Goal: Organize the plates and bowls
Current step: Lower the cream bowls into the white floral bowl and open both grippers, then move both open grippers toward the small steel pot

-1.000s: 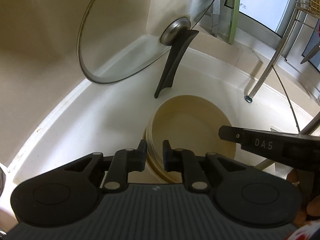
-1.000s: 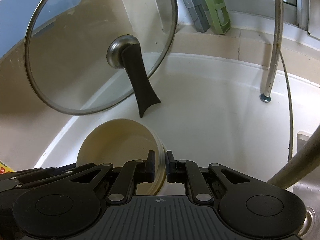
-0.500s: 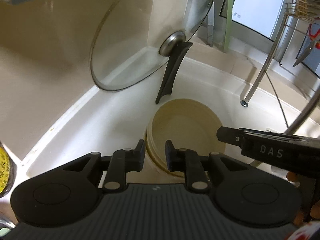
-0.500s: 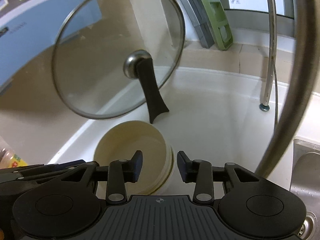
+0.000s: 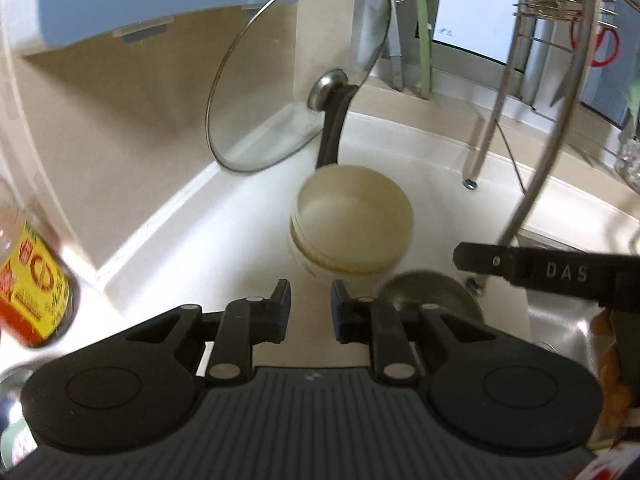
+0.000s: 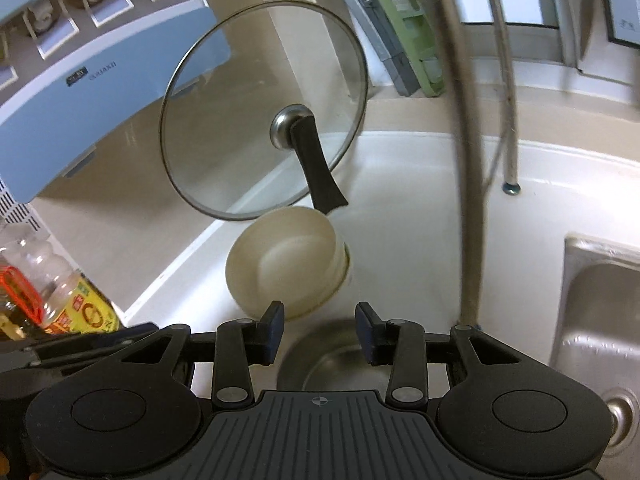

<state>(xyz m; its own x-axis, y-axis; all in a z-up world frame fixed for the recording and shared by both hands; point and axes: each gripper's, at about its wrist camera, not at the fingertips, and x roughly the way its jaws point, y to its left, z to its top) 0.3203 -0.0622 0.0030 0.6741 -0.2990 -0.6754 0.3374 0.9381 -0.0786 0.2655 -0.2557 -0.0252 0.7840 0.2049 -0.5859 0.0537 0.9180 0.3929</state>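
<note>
A stack of cream bowls (image 5: 352,220) (image 6: 284,260) stands on the white counter (image 5: 224,248) in the corner, just below a leaning glass lid. My left gripper (image 5: 310,304) hovers short of the stack's near rim, its jaws a narrow gap apart with nothing between them. My right gripper (image 6: 319,328) is open wider, also empty, and sits back from the bowls above a steel bowl (image 6: 328,356). In the left wrist view one finger of the right gripper (image 5: 520,268) reaches in from the right. No plates are in view.
A glass lid (image 5: 280,92) (image 6: 248,120) with a black handle leans on the wall behind the bowls. Sauce bottles (image 5: 32,280) (image 6: 80,308) stand at the left. Dish rack legs (image 5: 484,140) (image 6: 508,120) and a steel sink (image 6: 600,320) are at the right.
Both grippers have let go of the bowl stack's rim and drawn back and up. The right jaws opened wide, the left ones a little. The stack stays on the counter.
</note>
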